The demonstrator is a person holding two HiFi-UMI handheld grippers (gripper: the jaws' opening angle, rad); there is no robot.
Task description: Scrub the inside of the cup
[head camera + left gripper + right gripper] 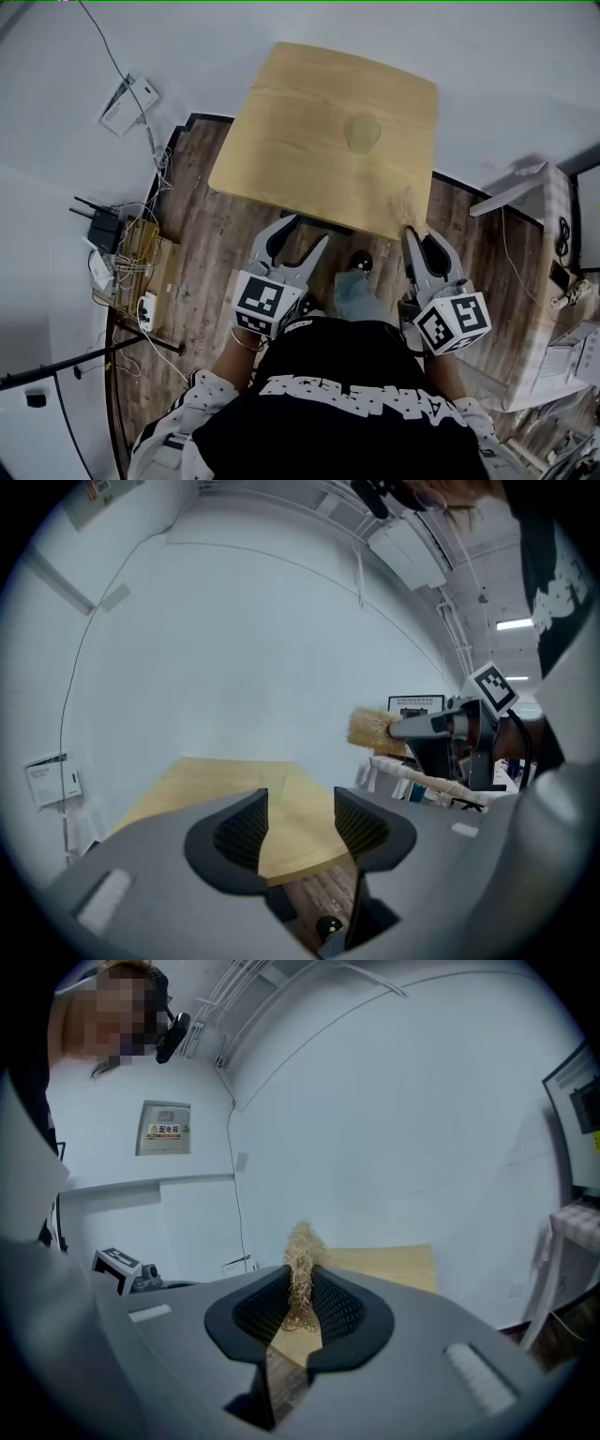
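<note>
A clear glass cup (362, 131) stands upright on the square wooden table (300, 122), right of its middle. Both grippers hover near the table's near edge, well short of the cup. My left gripper (307, 232) is open over the floor with nothing between its jaws; through that gap (300, 822) the tabletop (206, 780) shows. My right gripper (413, 240) is shut on a tan fibrous scrubber (404, 206), whose tuft (302, 1255) sticks out beyond the pads (339, 1309). The left gripper view shows the same scrubber (373, 728) from the side.
A router (103, 225), tangled cables and a cardboard box (150, 272) sit on the floor at the left. A black stand leg (84, 361) crosses the lower left. White shelving (525, 187) stands at the right. The person's shoe (359, 262) is under the table edge.
</note>
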